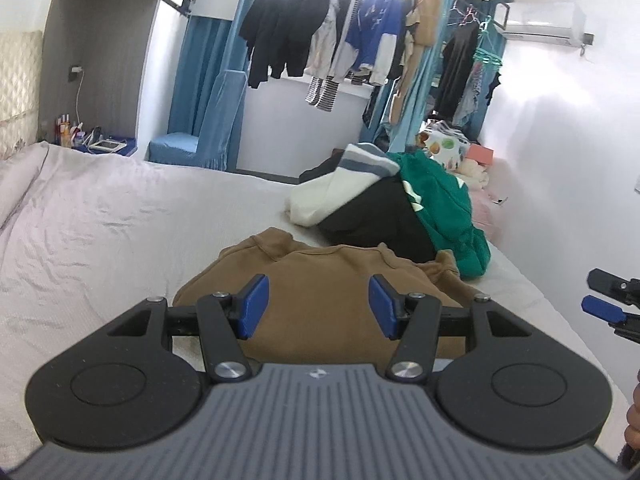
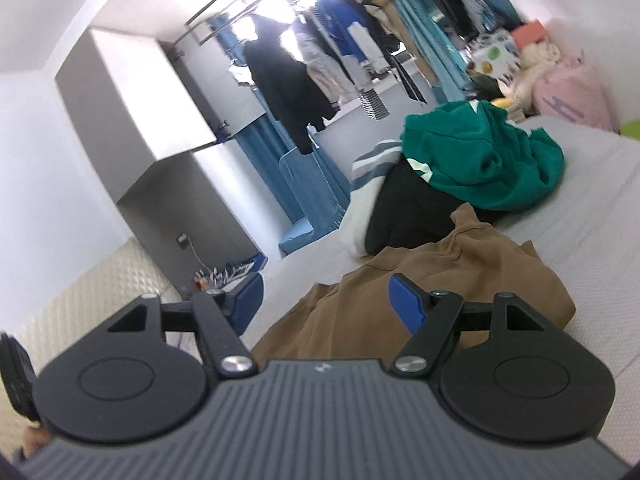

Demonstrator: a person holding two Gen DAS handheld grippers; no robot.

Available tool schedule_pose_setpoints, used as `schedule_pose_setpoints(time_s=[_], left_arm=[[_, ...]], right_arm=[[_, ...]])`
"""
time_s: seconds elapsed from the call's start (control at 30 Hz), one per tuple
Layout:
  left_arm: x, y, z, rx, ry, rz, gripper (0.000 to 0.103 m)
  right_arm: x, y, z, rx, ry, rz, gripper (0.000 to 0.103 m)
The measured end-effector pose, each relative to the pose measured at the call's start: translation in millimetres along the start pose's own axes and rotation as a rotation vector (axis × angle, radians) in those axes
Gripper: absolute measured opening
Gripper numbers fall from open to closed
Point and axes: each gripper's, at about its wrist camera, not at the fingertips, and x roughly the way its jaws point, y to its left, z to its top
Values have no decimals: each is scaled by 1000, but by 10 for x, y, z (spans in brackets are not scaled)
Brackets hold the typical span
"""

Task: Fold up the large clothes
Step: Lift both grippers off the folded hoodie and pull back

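The left gripper [image 1: 318, 306] hangs above the bed [image 1: 100, 232] with its blue pads apart, about half open, and nothing is between them. The brown garment [image 1: 320, 280] lies flat on the sheet under and in front of it, at 12 o'clock from the fingers, partly folded, not touched by the pads. At 1 o'clock behind the garment is a pile [image 1: 384, 200] of other clothes: one green, one black, one white with grey stripes, all touching each other. The right gripper [image 1: 604, 308] shows at 3 o'clock in the left wrist view, near the edge.

In the right wrist view, which is tilted, the right gripper [image 2: 326, 304] is also open and empty, a little wider. The garment [image 2: 440, 280] lies at 12 to 1 o'clock from it, the pile [image 2: 472, 160] further at 1 o'clock. More clothes hang on a rack [image 1: 360, 32] by the window.
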Motion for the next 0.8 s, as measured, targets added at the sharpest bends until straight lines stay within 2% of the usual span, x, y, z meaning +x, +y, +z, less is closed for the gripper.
schedule_pose_setpoints(time_s=[0.13,0.23,0.37,0.63,0.8], left_arm=[[-118,-124,-70,19,-21,9,61],[-193,-171,-122,31,-21,-16,62],[-267,-260,-195,63,-29,5,62],[-212,-395,-402,88,4,7,63],[-100,-373,-499,83,40,12,70]], right_arm=[[-103,179,-107,-97,-2,-19,73],[-142,274,-202,-160,-2,-39,73],[-157,358,-327,-216,4,-65,73],[-101,388,-552,-281,57,-110,73],[-18,388,-621,-301,89,-129,73]])
